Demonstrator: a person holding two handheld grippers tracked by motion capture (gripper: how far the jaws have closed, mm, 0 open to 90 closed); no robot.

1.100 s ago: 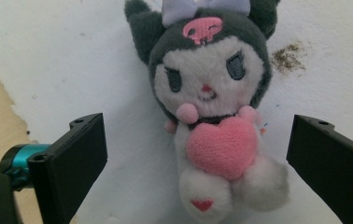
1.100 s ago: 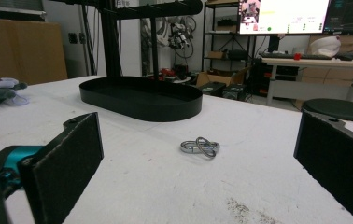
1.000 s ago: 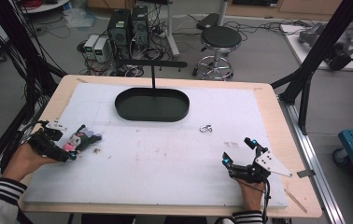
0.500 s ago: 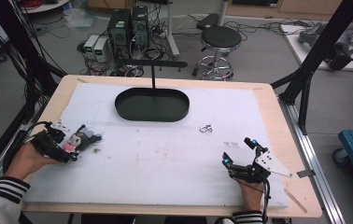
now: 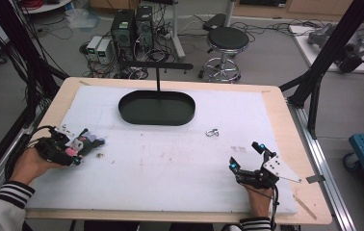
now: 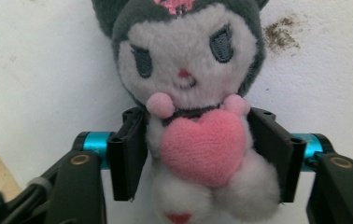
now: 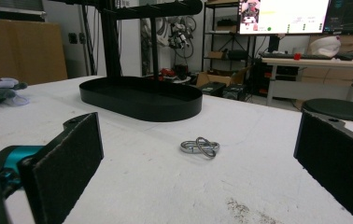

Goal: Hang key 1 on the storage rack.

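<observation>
A small plush doll [image 6: 188, 70] with a grey hood, white face and pink heart lies on the white table mat at the left. My left gripper [image 6: 202, 154] is shut on its body, one black jaw against each side. In the high view the doll [image 5: 88, 141] sticks out of the left gripper [image 5: 80, 147] toward the table's middle. My right gripper [image 5: 245, 155] rests near the front right, open, nothing between its jaws. A small metal ring clip [image 7: 200, 146] lies on the mat ahead of the right gripper [image 7: 201, 135], apart from it.
A black oval tray [image 5: 127, 113] with an upright post and crossbar [image 5: 157, 66] stands at the back centre. The ring clip [image 5: 212, 132] lies right of the tray. Brown crumbs [image 5: 99, 155] dot the mat by the doll. The wooden table edge [image 5: 310, 183] borders the mat.
</observation>
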